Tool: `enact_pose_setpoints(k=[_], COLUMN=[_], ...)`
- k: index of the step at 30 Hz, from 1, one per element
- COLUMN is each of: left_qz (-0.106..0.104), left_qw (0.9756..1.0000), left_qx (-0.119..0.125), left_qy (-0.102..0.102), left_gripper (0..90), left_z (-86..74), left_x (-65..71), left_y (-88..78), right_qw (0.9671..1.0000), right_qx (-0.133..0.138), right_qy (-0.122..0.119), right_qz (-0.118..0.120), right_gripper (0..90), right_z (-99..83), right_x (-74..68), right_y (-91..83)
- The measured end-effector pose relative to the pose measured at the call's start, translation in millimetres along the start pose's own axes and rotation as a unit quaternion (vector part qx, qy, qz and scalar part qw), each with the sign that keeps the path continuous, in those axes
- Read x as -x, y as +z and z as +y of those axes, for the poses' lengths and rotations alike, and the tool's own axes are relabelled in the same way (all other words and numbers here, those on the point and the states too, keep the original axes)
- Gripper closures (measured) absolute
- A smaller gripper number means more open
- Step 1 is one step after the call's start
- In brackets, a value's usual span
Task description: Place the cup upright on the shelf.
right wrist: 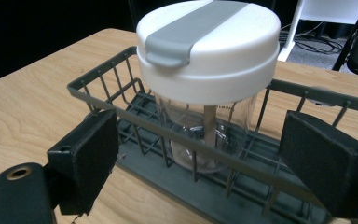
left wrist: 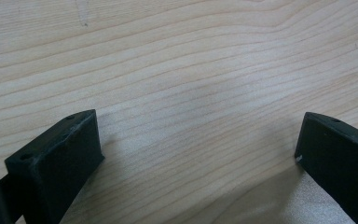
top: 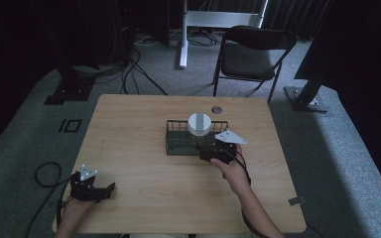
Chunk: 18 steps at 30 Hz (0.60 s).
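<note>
Your right gripper (top: 213, 148) sits at the near right edge of the rack (top: 171, 144), its jaws spread wide with nothing between them. In the right gripper view (right wrist: 200, 158) the two black jaws stand on your side of the rack's near rail (right wrist: 177, 135), one to each side of the jar (right wrist: 207, 74), and neither touches the jar; I cannot tell whether they touch the wire. The jar stands upright inside the rack, towards its right end. It has clear walls and a white lid with a grey strap across the top, and the lid rises well above the rack's rim. In the high view the jar (top: 199, 124) shows as a white disc just beyond your right hand (top: 228, 168).

Your left gripper (top: 92, 187) rests near the near left corner of the table (top: 129, 129), well apart from the rack. Its jaws are also wide apart and hold nothing; the left gripper view (left wrist: 198, 140) shows bare wood grain between them. Your left hand (top: 74, 210) comes in over the near edge of the table.

The rack lies near the middle of the table, long side running left to right. Beyond the far edge stands a folding chair (top: 250, 54) on the grey floor.
</note>
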<state>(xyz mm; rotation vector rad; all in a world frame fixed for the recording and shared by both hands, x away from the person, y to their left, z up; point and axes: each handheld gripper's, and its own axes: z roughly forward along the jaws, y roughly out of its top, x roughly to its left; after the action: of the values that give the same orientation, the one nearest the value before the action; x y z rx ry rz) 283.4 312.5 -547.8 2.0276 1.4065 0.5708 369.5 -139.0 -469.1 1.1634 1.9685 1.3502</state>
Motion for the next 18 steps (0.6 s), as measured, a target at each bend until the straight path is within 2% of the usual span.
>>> enact_pose_setpoints(k=[11,16,18], left_qz=[0.000,0.000,0.000], left_qw=[1.0000,1.0000,1.0000], left_qx=[0.000,0.000,0.000], left_qy=[0.000,0.000,0.000], left_gripper=[0.6,0.5,0.6], left_z=[0.0,0.0,0.0], left_x=[0.0,0.0,0.0], left_y=[0.0,0.0,0.0], right_qw=[1.0000,0.9999,0.9999], right_qx=[0.004,-0.005,-0.006], right_qy=[-0.002,-0.001,-0.002], right_qz=[0.000,-0.016,-0.015], right_gripper=[11.8,11.9,11.9], right_z=[-12.6,-19.6,-21.0], right_x=[1.9,6.1,7.2], right_y=[-19.4,-25.6,-26.6])
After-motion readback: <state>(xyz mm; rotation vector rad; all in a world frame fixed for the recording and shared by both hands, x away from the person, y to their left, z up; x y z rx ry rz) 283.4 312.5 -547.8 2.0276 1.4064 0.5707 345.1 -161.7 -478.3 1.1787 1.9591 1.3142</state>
